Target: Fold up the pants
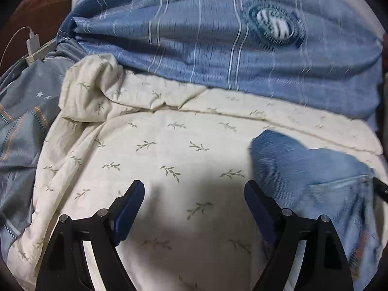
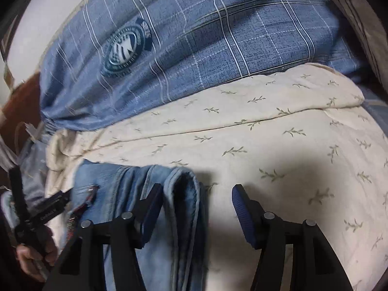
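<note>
- Jeans (image 2: 155,194), light-blue denim, bunched on cream leaf-print quilt (image 2: 278,145).
- Right gripper (image 2: 196,206): jaws partly spread; denim fold lies between them, against the left finger, clear of the right pad. No squeeze visible.
- Left gripper (image 1: 194,201): jaws wide, nothing between, only quilt beneath; jeans just beside its right finger.
- Blue plaid pillow (image 1: 218,36) beyond the quilt.

A cream quilt (image 1: 169,145) printed with green sprigs covers the bed. A blue checked pillow (image 1: 218,36) lies along its far edge. A white charger (image 1: 32,42) sits at the far left corner.
</note>
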Demonstrator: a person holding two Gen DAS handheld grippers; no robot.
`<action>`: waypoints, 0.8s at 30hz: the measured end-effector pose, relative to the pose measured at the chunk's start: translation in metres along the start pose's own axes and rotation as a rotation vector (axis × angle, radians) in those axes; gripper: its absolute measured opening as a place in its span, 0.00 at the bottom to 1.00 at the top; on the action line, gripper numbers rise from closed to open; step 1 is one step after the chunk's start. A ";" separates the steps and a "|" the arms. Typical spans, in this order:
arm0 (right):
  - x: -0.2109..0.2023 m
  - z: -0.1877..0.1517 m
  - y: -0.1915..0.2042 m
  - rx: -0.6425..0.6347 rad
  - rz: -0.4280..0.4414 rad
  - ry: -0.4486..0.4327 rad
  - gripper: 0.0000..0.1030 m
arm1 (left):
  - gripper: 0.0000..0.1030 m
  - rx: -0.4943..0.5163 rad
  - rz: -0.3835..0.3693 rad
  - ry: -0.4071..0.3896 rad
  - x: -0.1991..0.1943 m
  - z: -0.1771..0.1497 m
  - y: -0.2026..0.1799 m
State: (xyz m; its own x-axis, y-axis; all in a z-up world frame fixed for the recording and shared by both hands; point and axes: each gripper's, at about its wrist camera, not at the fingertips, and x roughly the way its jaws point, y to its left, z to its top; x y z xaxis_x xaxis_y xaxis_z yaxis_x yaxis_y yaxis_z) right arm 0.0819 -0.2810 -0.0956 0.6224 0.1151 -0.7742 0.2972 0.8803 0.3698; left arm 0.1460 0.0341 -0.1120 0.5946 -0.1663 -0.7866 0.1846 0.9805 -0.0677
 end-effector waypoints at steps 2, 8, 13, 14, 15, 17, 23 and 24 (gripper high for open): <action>-0.008 -0.004 -0.002 0.005 0.034 0.015 0.60 | 0.82 -0.004 -0.051 0.000 -0.010 -0.004 0.000; -0.020 -0.023 -0.024 0.072 0.210 0.136 0.60 | 0.82 -0.064 -0.276 0.114 -0.018 -0.023 0.005; -0.019 -0.037 -0.038 0.119 0.283 0.220 0.60 | 0.82 -0.125 -0.359 0.203 -0.010 -0.036 0.010; -0.017 -0.040 -0.040 0.126 0.290 0.239 0.60 | 0.82 -0.143 -0.379 0.220 -0.007 -0.037 0.011; -0.014 -0.041 -0.041 0.132 0.300 0.256 0.61 | 0.82 -0.147 -0.386 0.221 -0.006 -0.037 0.012; -0.013 -0.043 -0.043 0.140 0.315 0.261 0.61 | 0.82 -0.151 -0.394 0.218 -0.005 -0.037 0.011; 0.000 -0.043 -0.048 0.207 0.411 0.291 0.61 | 0.82 -0.115 -0.428 0.208 -0.001 -0.033 -0.001; 0.001 -0.043 -0.048 0.217 0.426 0.296 0.61 | 0.82 -0.108 -0.429 0.209 0.000 -0.032 -0.002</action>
State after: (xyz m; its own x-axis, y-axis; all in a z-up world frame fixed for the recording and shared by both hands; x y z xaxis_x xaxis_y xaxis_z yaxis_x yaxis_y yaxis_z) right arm 0.0370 -0.3032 -0.1362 0.4996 0.5916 -0.6328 0.2258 0.6164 0.7544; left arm 0.1206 0.0356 -0.1313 0.3104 -0.5444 -0.7793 0.2896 0.8350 -0.4679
